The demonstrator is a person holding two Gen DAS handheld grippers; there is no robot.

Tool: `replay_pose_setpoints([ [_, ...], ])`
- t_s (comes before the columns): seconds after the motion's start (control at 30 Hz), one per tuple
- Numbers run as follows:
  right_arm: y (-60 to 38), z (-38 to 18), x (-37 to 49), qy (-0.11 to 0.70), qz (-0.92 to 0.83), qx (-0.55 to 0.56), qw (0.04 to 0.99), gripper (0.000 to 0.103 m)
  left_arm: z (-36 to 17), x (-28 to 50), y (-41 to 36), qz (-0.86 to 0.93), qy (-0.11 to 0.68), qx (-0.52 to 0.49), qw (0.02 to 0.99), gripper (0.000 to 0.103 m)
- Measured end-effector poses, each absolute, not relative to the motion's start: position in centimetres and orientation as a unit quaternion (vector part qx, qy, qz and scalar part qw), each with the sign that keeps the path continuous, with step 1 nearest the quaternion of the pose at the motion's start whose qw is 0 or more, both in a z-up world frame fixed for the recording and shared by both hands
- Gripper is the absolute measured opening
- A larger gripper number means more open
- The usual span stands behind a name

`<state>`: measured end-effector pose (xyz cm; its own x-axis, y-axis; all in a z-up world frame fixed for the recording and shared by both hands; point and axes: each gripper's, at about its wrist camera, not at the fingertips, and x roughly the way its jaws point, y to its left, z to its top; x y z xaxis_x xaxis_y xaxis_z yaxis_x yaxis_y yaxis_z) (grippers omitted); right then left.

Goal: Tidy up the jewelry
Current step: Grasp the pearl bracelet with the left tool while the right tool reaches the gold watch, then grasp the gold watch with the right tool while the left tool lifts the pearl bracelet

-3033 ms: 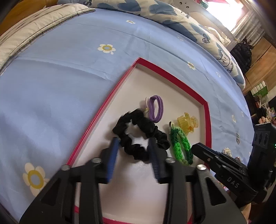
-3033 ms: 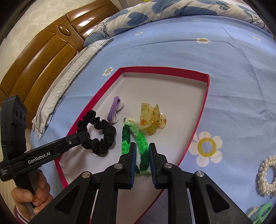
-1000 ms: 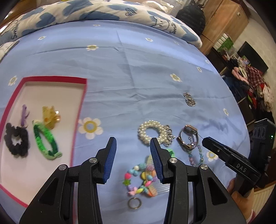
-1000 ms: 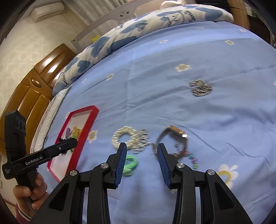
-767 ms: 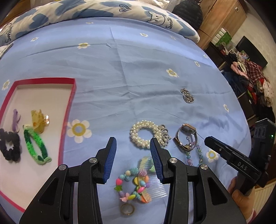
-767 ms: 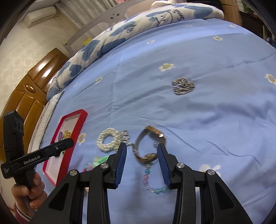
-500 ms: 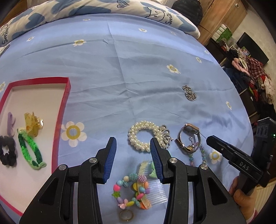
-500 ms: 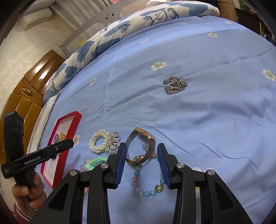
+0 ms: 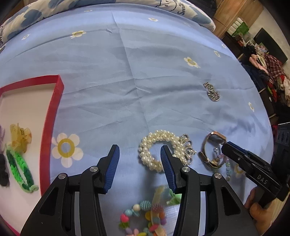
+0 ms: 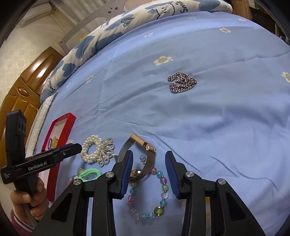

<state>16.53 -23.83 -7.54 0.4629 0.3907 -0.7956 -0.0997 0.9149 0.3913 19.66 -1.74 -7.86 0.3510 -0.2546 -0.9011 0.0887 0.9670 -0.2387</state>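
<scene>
The left tongs [image 9: 139,158] are opening above the bed [image 9: 126,72], empty, their right finger overlapping the pearl bracelet [image 9: 154,147]. The right tongs [image 10: 149,168] hang parted and empty over the bead bracelet [image 10: 163,192], seemingly not touching it, beside the watch [image 10: 139,145].

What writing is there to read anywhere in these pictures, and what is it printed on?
"GenRobot.AI": white letters on the side of the black left gripper.
Small white print beside that: too small to read.
"DAS": on the side of the black right gripper.
"Smile", partly cut off: dark letters on the blue-and-white cloud-pattern quilt.
No other text readable.
</scene>
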Motion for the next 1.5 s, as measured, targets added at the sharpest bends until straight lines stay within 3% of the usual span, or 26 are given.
replay_pose_setpoints([
  [0.23, -23.2, -8.2, 17.2, 0.5, 0.144, 0.133, 0.844, 0.04, -9.5, 19.9, -3.4, -0.103, 0.562, -0.026, 0.82, 0.043],
  [0.27, -23.0, -8.2, 17.2, 0.499, 0.144, 0.129, 0.845, 0.04, -9.6, 19.9, -3.6, -0.101, 0.56, -0.018, 0.822, 0.04],
  [0.33, -22.7, -8.3, 17.3, 0.499, 0.144, 0.119, 0.847, 0.039, -9.6, 20.0, -3.6, -0.104, 0.557, -0.015, 0.824, 0.019],
  [0.43, -22.4, -8.4, 17.4, 0.496, 0.138, 0.105, 0.851, 0.036, -9.6, 20.1, -3.7, -0.11, 0.558, -0.015, 0.823, 0.012],
  [0.5, -22.4, -8.4, 17.4, 0.493, 0.135, 0.101, 0.853, 0.03, -9.4, 20.0, -3.8, -0.111, 0.554, -0.01, 0.825, 0.011],
  [0.57, -22.5, -8.4, 17.4, 0.491, 0.131, 0.1, 0.855, 0.016, -9.0, 19.8, -3.7, -0.114, 0.55, -0.013, 0.827, 0.01],
  [1.5, -16.8, -3.3, 14.5, 0.452, 0.215, 0.122, 0.857, 0.014, -0.1, 13.0, 4.4, -0.087, 0.471, -0.101, 0.872, 0.01],
])
